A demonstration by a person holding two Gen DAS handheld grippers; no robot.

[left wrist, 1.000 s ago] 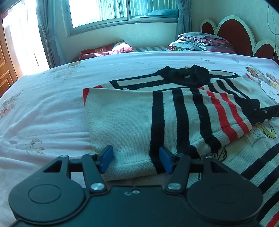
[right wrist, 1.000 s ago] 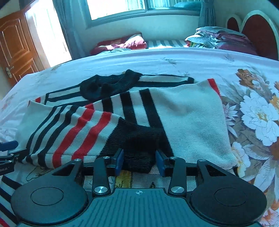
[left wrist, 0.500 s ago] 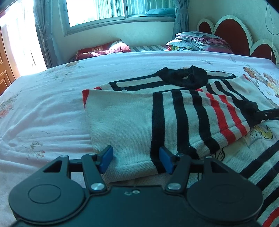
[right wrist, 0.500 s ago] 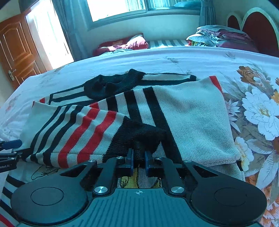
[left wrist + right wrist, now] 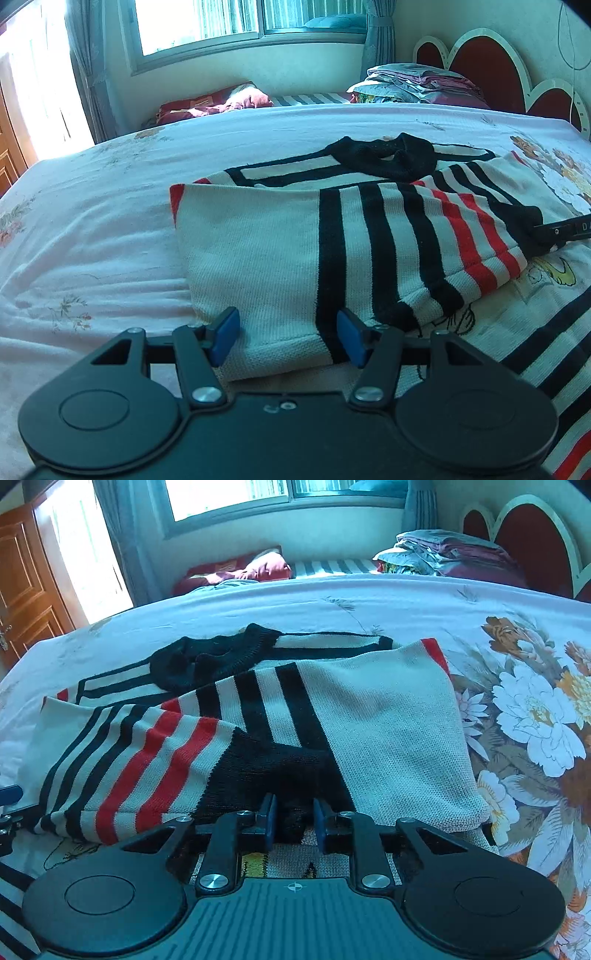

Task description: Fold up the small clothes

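Observation:
A cream knit sweater (image 5: 277, 251) with black and red stripes lies folded on the bed, its black collar (image 5: 384, 157) at the far side. My left gripper (image 5: 286, 338) is open, and the sweater's near folded edge lies flat between its blue pads. In the right wrist view the striped sleeve crosses the sweater (image 5: 388, 720) and ends in a black cuff (image 5: 273, 771). My right gripper (image 5: 294, 821) is opening; the cuff sits loosely between its pads, with a gap on the right. Its tip shows in the left wrist view (image 5: 565, 230).
A second garment (image 5: 535, 314) with a cartoon print and dark stripes lies under the sweater's near side. The floral bedsheet (image 5: 535, 709) spreads to the right. Folded clothes (image 5: 417, 83) are stacked by the headboard (image 5: 484, 62), with a red pillow (image 5: 210, 105) beneath the window. A wooden door (image 5: 26, 576) stands at the left.
The right gripper's jaws closed tight on the black cuff half a second ago and have since parted again. The left gripper and the sweater have stayed put.

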